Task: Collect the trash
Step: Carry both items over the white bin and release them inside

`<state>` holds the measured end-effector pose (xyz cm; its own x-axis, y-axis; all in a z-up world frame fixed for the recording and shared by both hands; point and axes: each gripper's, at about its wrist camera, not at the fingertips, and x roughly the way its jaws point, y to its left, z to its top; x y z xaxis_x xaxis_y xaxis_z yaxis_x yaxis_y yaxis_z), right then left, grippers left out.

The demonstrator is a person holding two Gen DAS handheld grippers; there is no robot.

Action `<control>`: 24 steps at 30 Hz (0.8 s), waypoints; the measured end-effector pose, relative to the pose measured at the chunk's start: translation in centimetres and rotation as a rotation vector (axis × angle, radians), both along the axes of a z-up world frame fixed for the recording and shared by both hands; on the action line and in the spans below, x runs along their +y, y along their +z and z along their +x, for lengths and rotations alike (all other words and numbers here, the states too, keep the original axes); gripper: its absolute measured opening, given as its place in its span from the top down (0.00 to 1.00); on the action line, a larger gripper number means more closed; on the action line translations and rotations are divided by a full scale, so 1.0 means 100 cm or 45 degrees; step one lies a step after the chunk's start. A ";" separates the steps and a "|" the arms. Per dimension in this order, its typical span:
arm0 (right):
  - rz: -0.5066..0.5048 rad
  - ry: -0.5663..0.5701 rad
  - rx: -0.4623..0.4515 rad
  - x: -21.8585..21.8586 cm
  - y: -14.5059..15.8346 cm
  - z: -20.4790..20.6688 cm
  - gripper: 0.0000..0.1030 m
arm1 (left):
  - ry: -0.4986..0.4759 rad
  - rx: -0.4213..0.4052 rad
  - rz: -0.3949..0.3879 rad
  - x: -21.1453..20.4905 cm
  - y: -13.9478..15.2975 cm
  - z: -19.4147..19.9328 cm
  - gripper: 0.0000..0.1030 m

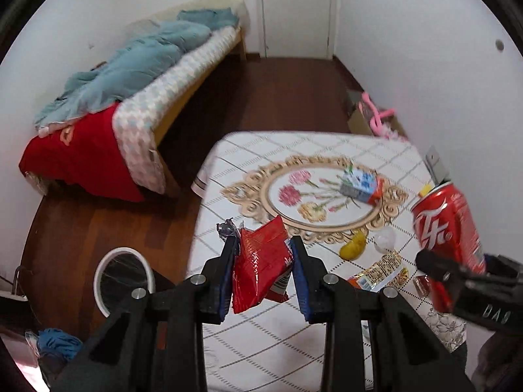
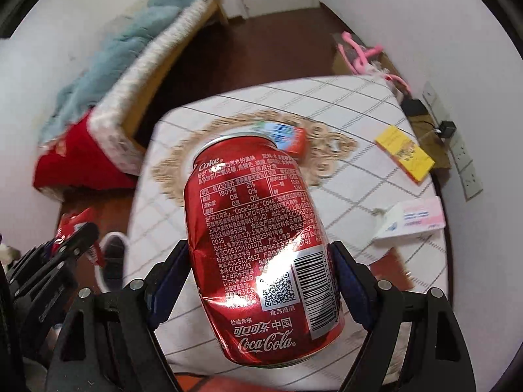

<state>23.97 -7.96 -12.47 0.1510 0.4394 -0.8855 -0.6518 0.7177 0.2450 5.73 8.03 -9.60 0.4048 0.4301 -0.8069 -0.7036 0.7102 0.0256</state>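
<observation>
The left gripper [image 1: 263, 268] has its fingers pinched narrow on a red snack wrapper [image 1: 260, 263], held above the near edge of the counter [image 1: 261, 343]. The right gripper [image 2: 260, 281] has its fingers spread wide, clamping a dented Coca-Cola can [image 2: 258, 248] over the counter. Beyond lie a yellow peel [image 1: 352, 249], a noodle packet [image 1: 380, 269] and a small carton [image 1: 361, 184]. A white-rimmed bin [image 1: 122, 279] stands on the floor beside the counter.

Bright room, motion blur, fisheye vignette

The dented red metal cola can [image 2: 258, 254] is glossy and reflects light. The crumpled red foil snack wrapper [image 1: 261, 264] shines. The surface's white patterned cloth [image 1: 268, 343] looks matt; the dark wooden floor [image 1: 261, 98] smooth.
</observation>
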 end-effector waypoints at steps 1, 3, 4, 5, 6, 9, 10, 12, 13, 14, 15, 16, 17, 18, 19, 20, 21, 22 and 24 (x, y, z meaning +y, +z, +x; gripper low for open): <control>0.019 0.013 -0.001 0.001 0.006 -0.009 0.17 | 0.012 -0.018 0.011 0.003 0.008 -0.012 0.73; 0.056 0.046 -0.007 0.008 0.020 -0.029 0.17 | 0.034 -0.048 0.034 0.010 0.021 -0.033 0.73; 0.075 0.065 -0.015 0.013 0.028 -0.041 0.17 | 0.043 -0.058 0.037 0.013 0.024 -0.042 0.72; 0.091 0.085 -0.022 0.019 0.035 -0.052 0.17 | 0.059 -0.074 0.039 0.021 0.030 -0.057 0.72; 0.109 0.109 -0.027 0.026 0.042 -0.065 0.17 | 0.071 -0.083 0.043 0.027 0.033 -0.069 0.72; 0.149 0.178 -0.038 0.051 0.056 -0.101 0.17 | 0.117 -0.091 0.062 0.046 0.038 -0.104 0.73; 0.157 0.198 -0.040 0.059 0.058 -0.110 0.17 | 0.148 -0.089 0.067 0.058 0.037 -0.120 0.73; 0.171 0.255 -0.039 0.085 0.060 -0.136 0.17 | 0.209 -0.079 0.062 0.078 0.032 -0.145 0.72; 0.173 0.276 -0.035 0.096 0.059 -0.147 0.17 | 0.233 -0.072 0.057 0.085 0.030 -0.155 0.72; 0.169 0.307 -0.027 0.112 0.056 -0.160 0.17 | 0.273 -0.062 0.045 0.101 0.022 -0.170 0.73; 0.164 0.339 -0.013 0.128 0.051 -0.173 0.17 | 0.296 -0.054 0.040 0.108 0.018 -0.180 0.73; 0.158 0.366 -0.004 0.143 0.046 -0.184 0.17 | 0.330 -0.040 0.030 0.120 0.010 -0.191 0.73; 0.143 0.398 0.002 0.161 0.037 -0.196 0.17 | 0.374 -0.027 0.009 0.137 -0.002 -0.206 0.73; 0.125 0.427 0.009 0.179 0.028 -0.207 0.17 | 0.406 -0.017 -0.007 0.148 -0.011 -0.217 0.73; 0.111 0.451 0.019 0.193 0.019 -0.216 0.17 | 0.438 0.002 -0.029 0.161 -0.023 -0.227 0.73; 0.088 0.479 0.031 0.213 0.007 -0.227 0.17 | 0.466 0.016 -0.055 0.174 -0.034 -0.237 0.73; 0.063 0.505 0.039 0.231 -0.006 -0.238 0.17 | 0.495 0.028 -0.073 0.186 -0.044 -0.245 0.73; 0.044 0.524 0.051 0.245 -0.017 -0.246 0.17 | 0.523 0.047 -0.090 0.198 -0.056 -0.253 0.73; -0.011 0.575 0.078 0.278 -0.046 -0.263 0.17 | 0.562 0.089 -0.139 0.221 -0.080 -0.268 0.73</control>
